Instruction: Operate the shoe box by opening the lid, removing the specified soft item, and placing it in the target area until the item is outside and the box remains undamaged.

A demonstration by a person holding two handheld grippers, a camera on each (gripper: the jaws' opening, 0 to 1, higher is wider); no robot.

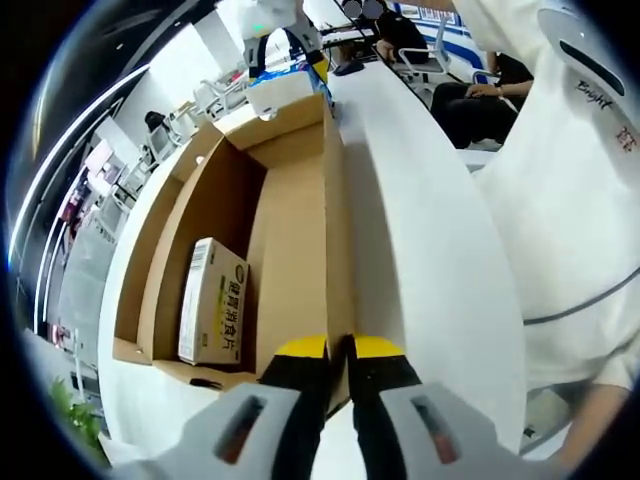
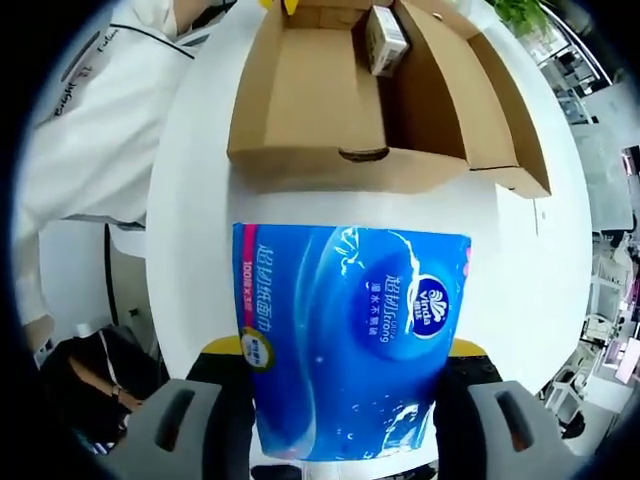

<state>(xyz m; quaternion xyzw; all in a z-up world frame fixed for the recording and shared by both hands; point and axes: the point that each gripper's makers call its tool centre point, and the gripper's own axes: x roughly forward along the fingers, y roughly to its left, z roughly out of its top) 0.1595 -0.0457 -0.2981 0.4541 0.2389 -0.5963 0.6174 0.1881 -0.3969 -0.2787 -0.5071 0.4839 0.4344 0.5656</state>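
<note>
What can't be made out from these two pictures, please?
- Right gripper view: the blue tissue pack covers the right tongs and the table behind it.
- Left gripper view: the small carton's print is too small to read.
- Left gripper view: the left tongs hide the pinched edge of the cardboard box.

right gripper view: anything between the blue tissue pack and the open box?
Only a narrow strip of bare white table. The tissue pack, clamped in the right gripper, sits just outside the cardboard box, as the right gripper view shows.
</note>
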